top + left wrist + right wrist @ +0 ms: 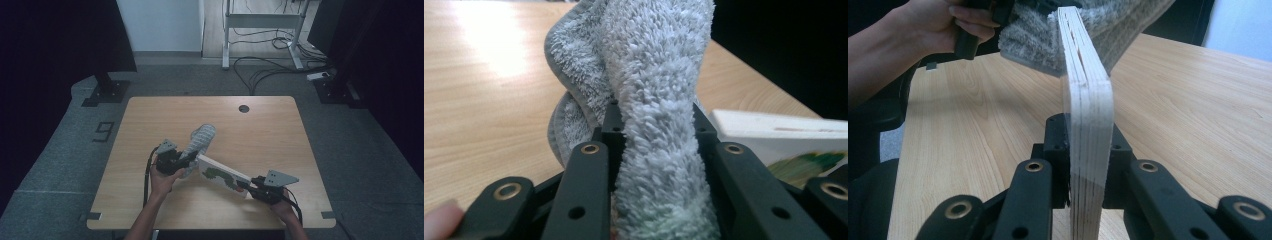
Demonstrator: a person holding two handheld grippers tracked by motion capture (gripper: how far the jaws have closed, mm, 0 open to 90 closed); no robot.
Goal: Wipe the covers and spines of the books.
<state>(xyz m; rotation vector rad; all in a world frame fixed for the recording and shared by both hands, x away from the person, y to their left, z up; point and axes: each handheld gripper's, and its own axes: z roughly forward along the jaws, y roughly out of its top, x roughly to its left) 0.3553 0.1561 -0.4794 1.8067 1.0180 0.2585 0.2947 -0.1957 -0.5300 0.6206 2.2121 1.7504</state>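
A fluffy grey cloth (pixel 199 141) is bunched in my left gripper (pixel 181 161), which is shut on it; the left gripper view has the cloth (pixel 659 100) squeezed between the two black jaws. A white picture book (pixel 224 177) with a green caterpillar on its cover lies tilted between both hands. My right gripper (pixel 256 184) is shut on the book's near edge; in the right gripper view the book (pixel 1087 115) stands edge-on between the jaws. The cloth (pixel 1048 42) rests against the book's far end.
The wooden table (pixel 150 120) has a round cable hole (pixel 243 108) near its far edge. Dark stands and loose cables lie on the grey floor beyond the table. The person's left hand (pixel 943 25) holds the left gripper.
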